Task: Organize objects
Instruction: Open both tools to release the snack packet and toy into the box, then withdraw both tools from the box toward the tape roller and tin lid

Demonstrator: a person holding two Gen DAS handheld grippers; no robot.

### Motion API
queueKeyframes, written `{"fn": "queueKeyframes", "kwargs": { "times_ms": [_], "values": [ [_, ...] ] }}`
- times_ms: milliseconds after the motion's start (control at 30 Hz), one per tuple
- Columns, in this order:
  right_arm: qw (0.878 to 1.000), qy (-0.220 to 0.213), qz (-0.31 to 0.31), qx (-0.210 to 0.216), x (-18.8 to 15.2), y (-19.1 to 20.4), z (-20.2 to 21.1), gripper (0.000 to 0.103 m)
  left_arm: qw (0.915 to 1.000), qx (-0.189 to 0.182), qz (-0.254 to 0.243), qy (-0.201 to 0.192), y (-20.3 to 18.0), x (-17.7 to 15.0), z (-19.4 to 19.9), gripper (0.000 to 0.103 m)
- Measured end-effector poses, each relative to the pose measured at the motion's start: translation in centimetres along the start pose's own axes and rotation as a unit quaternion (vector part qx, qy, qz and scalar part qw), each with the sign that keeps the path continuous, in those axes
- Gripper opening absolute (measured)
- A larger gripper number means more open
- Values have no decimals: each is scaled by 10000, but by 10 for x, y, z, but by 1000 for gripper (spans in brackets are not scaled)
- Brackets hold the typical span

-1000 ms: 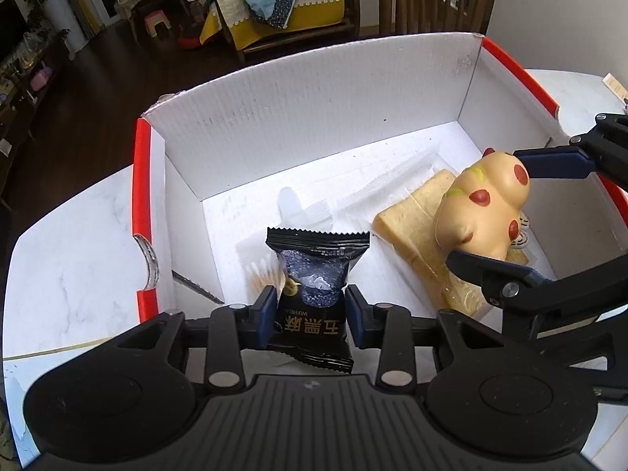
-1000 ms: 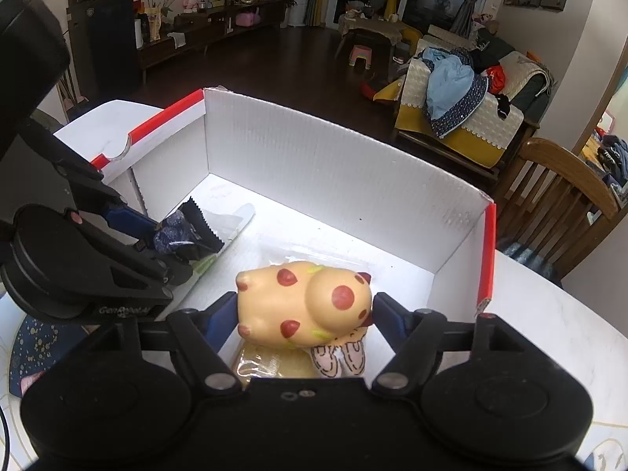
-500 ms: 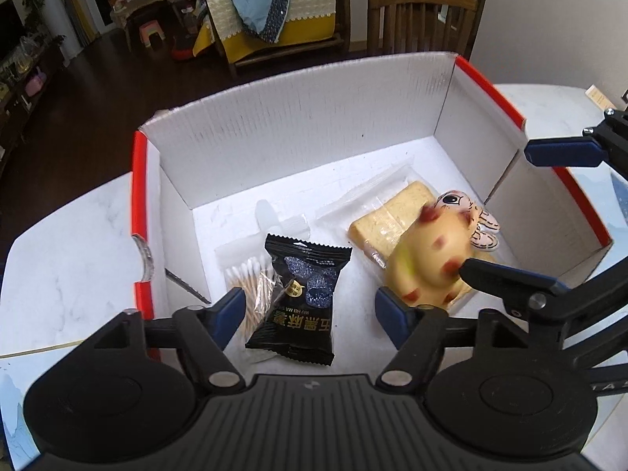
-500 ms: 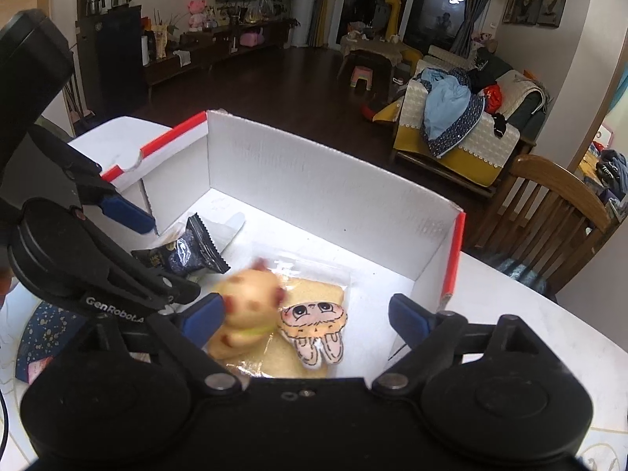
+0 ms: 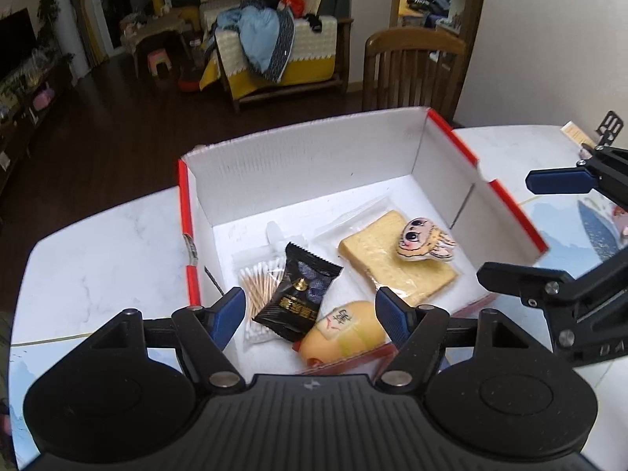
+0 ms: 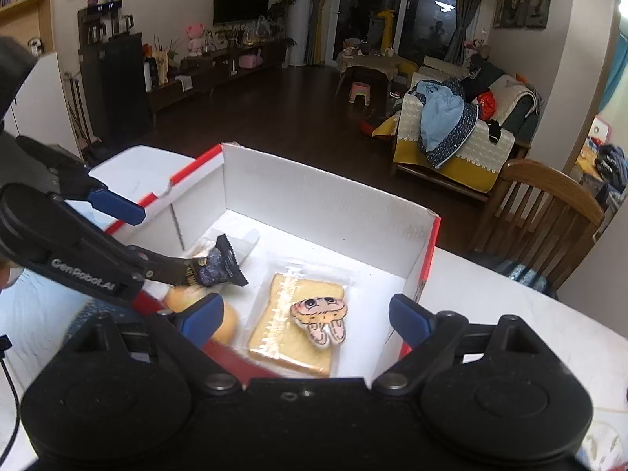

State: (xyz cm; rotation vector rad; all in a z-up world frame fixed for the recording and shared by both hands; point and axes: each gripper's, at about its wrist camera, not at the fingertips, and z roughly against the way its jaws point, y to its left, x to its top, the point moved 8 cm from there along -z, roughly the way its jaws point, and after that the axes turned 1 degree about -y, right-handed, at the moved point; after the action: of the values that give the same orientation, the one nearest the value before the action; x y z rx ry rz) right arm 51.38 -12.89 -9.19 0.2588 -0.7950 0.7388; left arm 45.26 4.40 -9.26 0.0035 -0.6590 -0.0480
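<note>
Cardboard walls, white inside with red rims, enclose everything I am sorting: the box (image 5: 314, 165) holds the black snack packet (image 5: 299, 292) lying over a bag of cotton swabs (image 5: 255, 286), the yellow squishy toy (image 5: 345, 331) close against the near wall, and the wrapped toast slice (image 5: 396, 271) with a cartoon sticker (image 5: 424, 239) resting on it. My left fingers (image 5: 310, 310) stand apart over the near edge with nothing pressed between them, the packet and toy merely lying below the gap; my right fingers (image 6: 306, 318) are spread wider and grip nothing either, the toast showing between them on the box floor. From here I judge the main risk is my own hardware: both sets of fingers hang close over the near wall, and a careless sweep could catch the red rim and drag or tip the box across the marble tabletop (image 5: 98, 259). The toy sits hard by that wall and looks round enough to roll if bumped. My two tools are also near each other, so crossing paths could knock them together. The packet, propped on the slippery swab bag, could slide if nudged.
</note>
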Motion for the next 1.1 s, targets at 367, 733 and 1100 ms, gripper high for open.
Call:
{"fn": "queueKeyframes", "kwargs": {
  "times_ms": [367,733,1100],
  "values": [
    [9991,-289,-306,100,0,14,56,92,9980,-65,301,-543,-3,-12,69,72],
    [9964,-545,-580,301,-13,36,104,100,9938,-204,626,-897,-7,-35,126,75],
    [9967,-432,-631,278,-51,51,122,102,9936,-287,756,-795,-11,-84,141,89]
  ]
}}
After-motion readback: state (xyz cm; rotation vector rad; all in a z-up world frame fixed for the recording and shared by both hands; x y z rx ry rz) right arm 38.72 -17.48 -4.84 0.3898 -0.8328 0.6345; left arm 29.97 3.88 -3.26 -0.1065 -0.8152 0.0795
